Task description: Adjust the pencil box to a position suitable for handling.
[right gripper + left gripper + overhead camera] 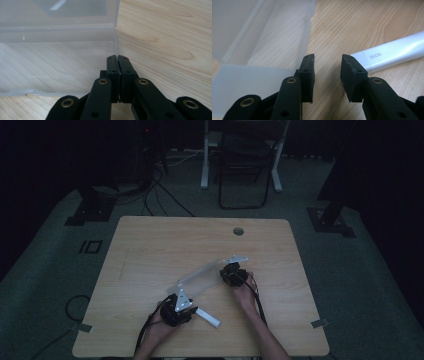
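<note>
A clear plastic box (200,276) lies open on the wooden surface (165,240) between the two grippers, running from the left gripper (176,310) up to the right gripper (233,274) in the high view. In the right gripper view, the right gripper (117,58) has its jaws pressed together on the thin side wall of the box (62,35); the wall's edge runs straight up from the jaw tips, the box floor and its far wall lie to the left of the jaws, and bare wood lies to their right. A low front rim of the box crosses the view just left of the jaws. In the left gripper view, the left gripper (327,60) has its jaws apart, with a gap of bare wood between the pads and nothing gripped. The frosted box (262,45) lies to the left of these jaws, one flat panel of it reaching just beside the left jaw, though it is hard to tell whether they touch. A white glue stick (392,53) marked GLOO lies on the surface to the right of the jaws, its capped end just beside the right jaw's tip and its body slanting away up and to the right. In the high view the glue stick (207,317) lies just right of the left gripper, outside the box. A hand (242,292) holds the right gripper from below.
</note>
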### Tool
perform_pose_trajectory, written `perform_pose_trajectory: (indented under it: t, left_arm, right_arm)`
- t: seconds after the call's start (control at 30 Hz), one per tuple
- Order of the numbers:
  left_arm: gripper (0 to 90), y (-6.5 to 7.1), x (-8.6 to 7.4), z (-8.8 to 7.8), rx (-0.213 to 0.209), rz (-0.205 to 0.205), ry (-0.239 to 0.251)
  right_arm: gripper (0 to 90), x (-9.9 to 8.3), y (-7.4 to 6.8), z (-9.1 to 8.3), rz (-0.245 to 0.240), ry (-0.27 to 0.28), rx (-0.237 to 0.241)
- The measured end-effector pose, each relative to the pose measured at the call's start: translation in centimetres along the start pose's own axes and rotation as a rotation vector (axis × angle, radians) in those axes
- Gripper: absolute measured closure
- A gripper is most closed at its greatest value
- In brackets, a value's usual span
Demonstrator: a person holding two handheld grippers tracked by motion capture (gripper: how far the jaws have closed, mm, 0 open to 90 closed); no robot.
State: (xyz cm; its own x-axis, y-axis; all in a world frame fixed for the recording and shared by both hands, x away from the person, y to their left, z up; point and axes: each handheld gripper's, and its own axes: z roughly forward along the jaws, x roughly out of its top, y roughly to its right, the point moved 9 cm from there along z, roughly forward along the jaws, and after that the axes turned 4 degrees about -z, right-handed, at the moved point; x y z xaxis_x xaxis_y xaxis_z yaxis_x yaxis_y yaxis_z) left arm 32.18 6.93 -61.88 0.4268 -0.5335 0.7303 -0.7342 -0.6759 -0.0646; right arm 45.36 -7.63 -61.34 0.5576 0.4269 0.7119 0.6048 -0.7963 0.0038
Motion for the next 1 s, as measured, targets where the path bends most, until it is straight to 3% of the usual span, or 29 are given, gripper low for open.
perform_pose_trajectory:
  t: [0.33,0.5,0.77,1.0]
  left_arm:
    - [63.8,0.2,0.0,0.0,-0.004,0.010,0.001]
    - [63.4,0.2,0.0,-0.1,-0.002,0.012,0.002]
    - [60.0,0.1,0.1,-0.3,-0.005,0.007,0.011]
    - [51.5,0.4,0.2,-0.6,-0.007,0.026,0.022]
  right_arm:
    - [88.4,1.3,-1.9,1.2,-0.026,0.001,0.028]
    - [77.6,1.3,-2.1,1.2,-0.024,0.008,0.024]
    - [62.2,0.4,-1.0,-0.9,-0.015,0.030,0.005]
    - [52.1,-1.3,-0.2,-3.4,-0.047,0.025,0.000]
